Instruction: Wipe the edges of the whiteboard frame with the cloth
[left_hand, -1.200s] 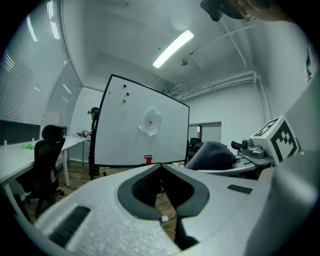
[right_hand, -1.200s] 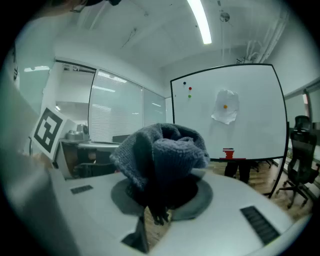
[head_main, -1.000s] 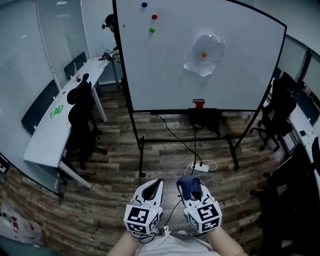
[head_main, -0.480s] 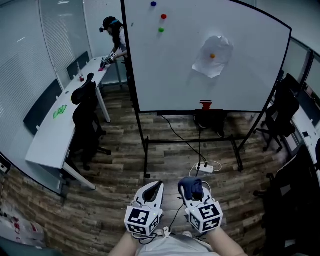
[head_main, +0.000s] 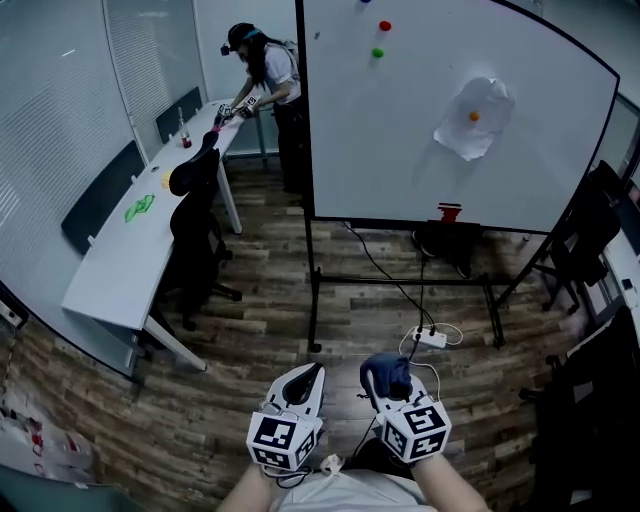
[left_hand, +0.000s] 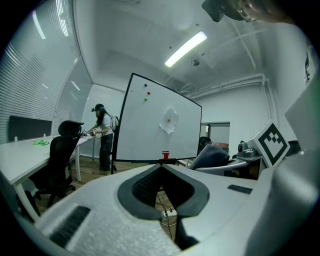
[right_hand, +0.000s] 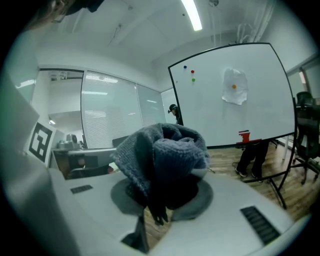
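1. Your right gripper (right_hand: 162, 197) has its jaws clamped on the dark blue-grey knitted cloth (right_hand: 162, 150). The cloth is bunched into a wad that bulges above the pads, with a short tail hanging below them.
2. Your left gripper (left_hand: 161, 169) has its jaws brought together at the tips. Nothing is between them.
3. Handling, as a judgement:
   - The cloth looks soft, light and limp, and will squash flat under pressure.
   - Your pinch across the middle of the wad leaves a padded face forward for wiping.
   - Friction along a frame edge could drag the cloth out, so keep the pinch firm.
4. Both grippers sit low and close to your body. They are in front of and well apart from the large white whiteboard (head_main: 400, 140) with its thin black frame (head_main: 301, 110) on a black stand. The cloth touches no part of the frame, so wiping looks not yet begun.
5. On the whiteboard face:
   - A crumpled white paper sheet (head_main: 480, 135) is pinned up.
   - A small red object (head_main: 449, 211) sits at the bottom edge.
6. A white power strip (head_main: 430, 338) lies on the floor just in front of the whiteboard stand.
7. A person (head_main: 270, 70) stands behind the whiteboard's left edge.
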